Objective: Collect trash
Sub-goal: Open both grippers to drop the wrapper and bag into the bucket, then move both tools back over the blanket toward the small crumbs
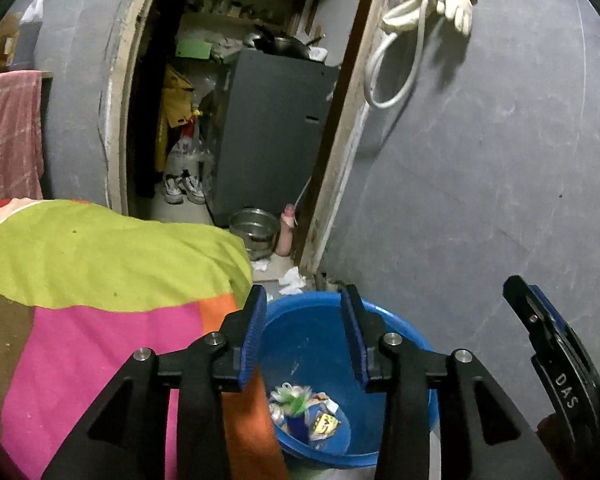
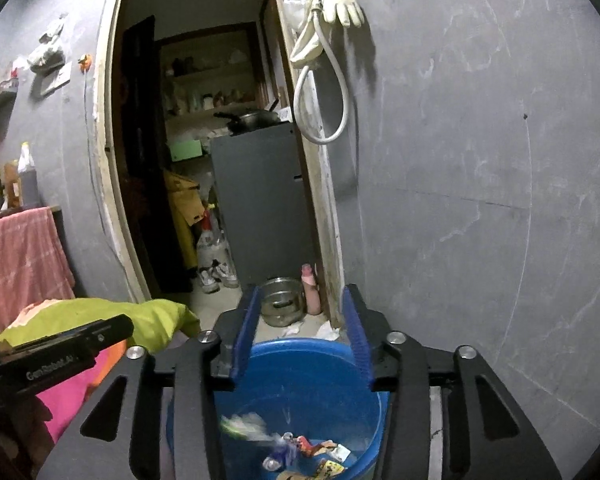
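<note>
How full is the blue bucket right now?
Nearly empty: the bucket holds only a few wrappers at its bottom, blue walls bare above.

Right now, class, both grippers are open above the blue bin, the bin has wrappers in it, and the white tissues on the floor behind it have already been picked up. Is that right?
One part is wrong. The tissues still lie on the floor behind the bin, near the doorway, as the left wrist view shows. The rest holds: left gripper and right gripper are open above the bin, with wrappers inside.
</note>
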`<state>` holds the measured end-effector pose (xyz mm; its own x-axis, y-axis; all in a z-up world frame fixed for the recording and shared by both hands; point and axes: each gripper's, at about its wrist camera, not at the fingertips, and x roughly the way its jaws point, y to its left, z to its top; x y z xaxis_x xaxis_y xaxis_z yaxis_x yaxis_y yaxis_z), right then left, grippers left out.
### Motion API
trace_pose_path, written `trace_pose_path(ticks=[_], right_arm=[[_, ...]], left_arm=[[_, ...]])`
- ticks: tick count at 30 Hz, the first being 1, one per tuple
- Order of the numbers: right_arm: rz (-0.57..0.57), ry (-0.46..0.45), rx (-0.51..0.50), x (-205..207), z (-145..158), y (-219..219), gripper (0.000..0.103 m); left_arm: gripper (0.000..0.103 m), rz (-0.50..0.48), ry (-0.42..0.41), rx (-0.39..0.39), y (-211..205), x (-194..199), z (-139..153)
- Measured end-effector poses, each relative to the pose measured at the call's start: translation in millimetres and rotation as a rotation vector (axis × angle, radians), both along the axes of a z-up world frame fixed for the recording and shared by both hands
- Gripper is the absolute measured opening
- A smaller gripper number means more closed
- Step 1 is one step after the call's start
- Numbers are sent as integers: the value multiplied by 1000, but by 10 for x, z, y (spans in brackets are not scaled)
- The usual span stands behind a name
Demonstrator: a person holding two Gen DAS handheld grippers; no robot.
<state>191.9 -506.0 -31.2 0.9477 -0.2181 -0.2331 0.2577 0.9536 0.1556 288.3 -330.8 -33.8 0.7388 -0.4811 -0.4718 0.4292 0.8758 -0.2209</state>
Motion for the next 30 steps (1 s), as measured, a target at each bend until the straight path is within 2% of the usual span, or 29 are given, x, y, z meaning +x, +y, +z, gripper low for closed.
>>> trace_pose_path(ticks=[1,5,6,7,10,11,13,16,30], right_arm=[[-1,-7,-3,-8,25,0,48],[-11,-34,-25,-77,159,34,54],[-14,-44,-28,-103,198,45,60],[-13,-53,-29,-120,231,55,71],[-9,-88,-36,-204,348,102,81],[-5,-91,-40,-222,388,124,82],[5,-102,-42,-266,453,157,91],[10,-134,-53,-371,554,226,103],[94,-183,-81,-652,832,740,103]], left_arm=[[47,6,-8,-6,25,-7,29],[58,37,-54,-43,196,-78,188],[62,42,-62,-45,236,-97,224],[70,47,-71,-50,278,-111,271],[85,64,-110,-73,433,-189,401],[87,74,-130,-74,503,-226,451],[98,80,-148,-71,584,-290,522],[100,104,-181,-76,751,-385,609],[101,156,-238,-62,1392,-877,817]])
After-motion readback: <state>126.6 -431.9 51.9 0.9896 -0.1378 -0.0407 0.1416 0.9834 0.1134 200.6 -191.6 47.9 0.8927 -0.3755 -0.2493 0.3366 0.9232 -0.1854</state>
